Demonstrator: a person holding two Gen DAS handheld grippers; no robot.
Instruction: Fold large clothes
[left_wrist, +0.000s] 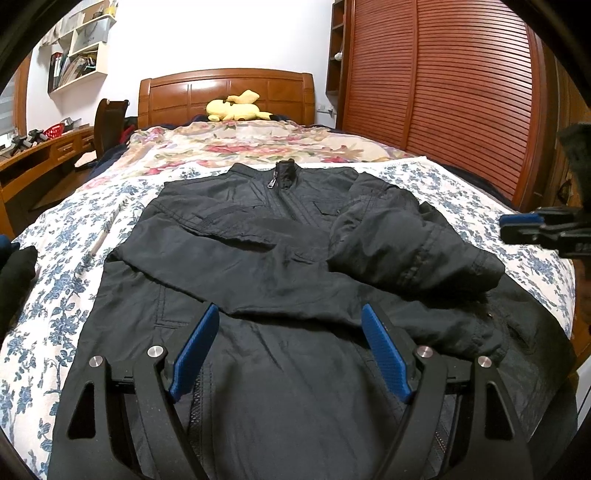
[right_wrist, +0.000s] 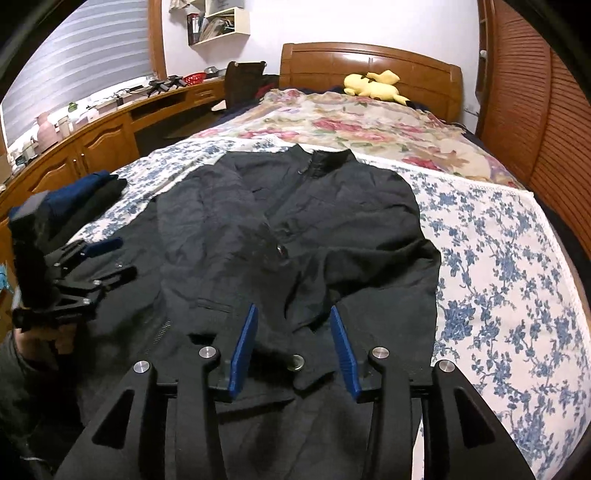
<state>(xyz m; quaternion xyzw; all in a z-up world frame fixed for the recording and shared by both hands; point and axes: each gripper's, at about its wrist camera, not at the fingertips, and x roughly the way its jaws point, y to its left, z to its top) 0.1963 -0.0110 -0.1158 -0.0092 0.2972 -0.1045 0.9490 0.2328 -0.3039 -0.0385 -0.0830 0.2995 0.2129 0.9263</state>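
Observation:
A black zip-up jacket lies face up on the bed, collar at the far end. Both sleeves are folded in across its chest; the right sleeve lies bunched on top. My left gripper is open and empty, hovering over the jacket's lower part. My right gripper is open and empty above the jacket's lower right, over a sleeve cuff with a metal snap. The jacket also shows in the right wrist view. The right gripper shows at the left wrist view's right edge, the left gripper at the right wrist view's left.
The bed has a blue-flowered white sheet and a red-flowered quilt beyond. A yellow plush toy lies at the headboard. Folded dark clothes sit at the bed's left edge. A wooden desk stands left, a slatted wardrobe right.

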